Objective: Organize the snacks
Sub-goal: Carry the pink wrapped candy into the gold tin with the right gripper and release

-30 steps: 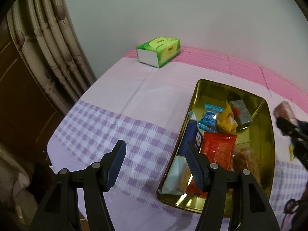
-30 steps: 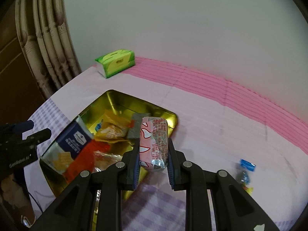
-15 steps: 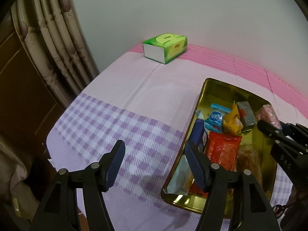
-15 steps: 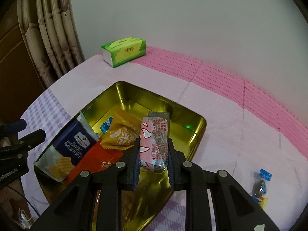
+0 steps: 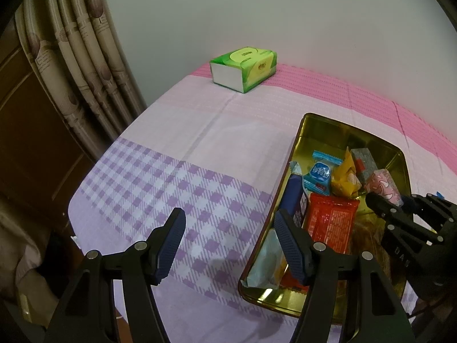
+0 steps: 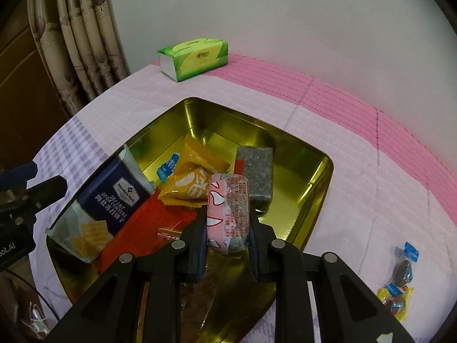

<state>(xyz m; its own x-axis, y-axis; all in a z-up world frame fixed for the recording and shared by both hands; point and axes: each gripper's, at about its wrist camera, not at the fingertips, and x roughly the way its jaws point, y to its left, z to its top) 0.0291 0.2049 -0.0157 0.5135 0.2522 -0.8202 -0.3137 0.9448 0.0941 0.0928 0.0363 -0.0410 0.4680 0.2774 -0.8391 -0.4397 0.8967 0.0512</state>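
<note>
1. Pink snack pack [image 6: 228,210] is clamped in the right tool [image 6: 228,243], long axis along the fingers, hanging over the gold tin [image 6: 322,197], its bare floor directly below-right.
2. Left tool [image 5: 228,245] is held wide, empty, beside the tin's left rim; right is judged nearer for the drop.

Left gripper [image 5: 228,228]: jaws apart, empty, above checked tablecloth [image 5: 171,185]. Right gripper [image 5: 385,203] holds pink snack packet [image 5: 382,184] over gold tin [image 5: 317,123].
</note>
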